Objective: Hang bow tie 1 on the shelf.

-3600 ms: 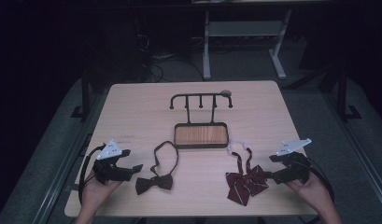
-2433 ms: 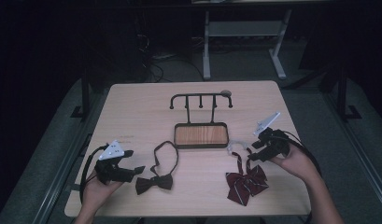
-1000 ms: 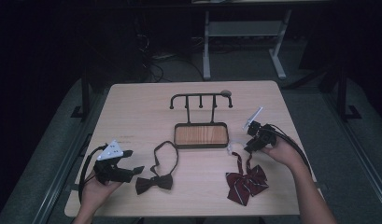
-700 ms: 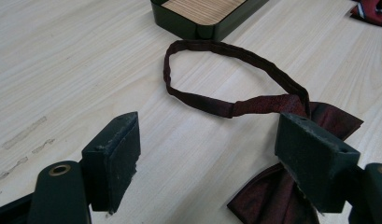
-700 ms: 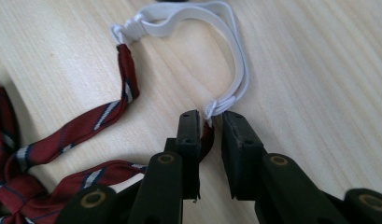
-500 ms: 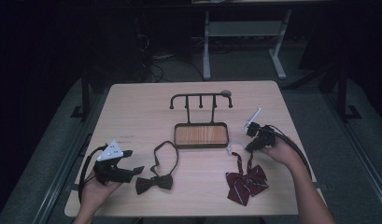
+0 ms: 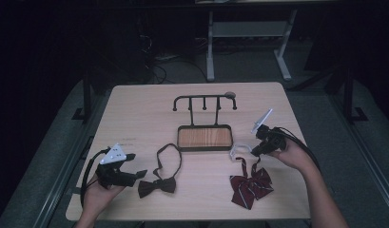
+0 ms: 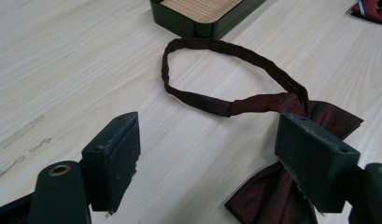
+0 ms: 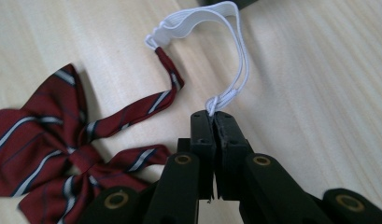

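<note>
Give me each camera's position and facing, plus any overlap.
High view: above the person's side, looking forward and down at the table; both forearms and hand-held grippers show.
Left gripper view: rides the left hand-held gripper, jaws open, facing the dark bow tie.
Right gripper view: rides the right hand-held gripper, shut on the white elastic of the striped bow tie.
Shared: the tray in high and left.

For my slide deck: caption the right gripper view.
Right tongs shut on the white elastic loop of a striped red bow tie lying on the wooden table.
</note>
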Demonstrator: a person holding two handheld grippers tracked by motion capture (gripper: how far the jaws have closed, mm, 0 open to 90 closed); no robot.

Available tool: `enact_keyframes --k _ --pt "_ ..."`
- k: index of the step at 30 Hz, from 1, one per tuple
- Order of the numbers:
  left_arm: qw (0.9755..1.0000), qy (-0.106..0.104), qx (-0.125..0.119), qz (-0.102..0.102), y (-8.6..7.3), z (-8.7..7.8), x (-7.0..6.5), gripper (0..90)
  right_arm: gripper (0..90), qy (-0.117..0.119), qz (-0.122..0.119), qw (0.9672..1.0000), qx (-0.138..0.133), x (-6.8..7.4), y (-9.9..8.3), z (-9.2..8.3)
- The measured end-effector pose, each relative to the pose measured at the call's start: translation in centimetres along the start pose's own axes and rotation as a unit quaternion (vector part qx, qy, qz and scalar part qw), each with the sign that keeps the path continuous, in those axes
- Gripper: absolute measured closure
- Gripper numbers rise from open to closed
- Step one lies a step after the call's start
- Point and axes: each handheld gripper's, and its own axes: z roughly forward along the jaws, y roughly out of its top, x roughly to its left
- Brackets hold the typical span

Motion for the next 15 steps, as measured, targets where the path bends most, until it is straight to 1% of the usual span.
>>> enact_keyframes --k 4,8,10,12,13,14,15 --pt "1.0 0.0 0.003 0.002 0.0 0.0 0.0 22.2 86.9 0.002 -0.008 1.0 -0.001 0.3 0.2 -0.6" --pt "1.0 -0.001 -0.001 -0.001 0.0 0.0 0.0 22.2 86.8 0.007 -0.029 0.9995 -0.007 1.0 0.8 -2.1" --pt "1.0 -0.001 0.0 -0.001 0.0 0.0 0.0 22.2 86.8 0.018 -0.035 0.9992 -0.01 1.3 1.0 -2.7" --pt "1.0 -0.001 0.0 -0.001 0.0 0.0 -0.1 22.2 86.9 0.021 -0.04 0.9989 -0.012 1.4 1.0 -2.9" --pt "1.0 0.0 0.0 -0.001 0.0 0.0 -0.1 22.2 86.9 0.028 -0.047 0.9984 -0.016 1.8 1.3 -3.5" --pt "1.0 0.0 0.004 0.005 0.0 0.0 0.0 22.2 87.0 0.028 -0.051 0.9982 -0.016 1.9 1.3 -3.7" --pt "1.0 0.0 0.004 0.004 0.0 0.0 0.0 22.2 87.0 0.027 -0.053 0.9981 -0.015 2.0 1.4 -3.9"
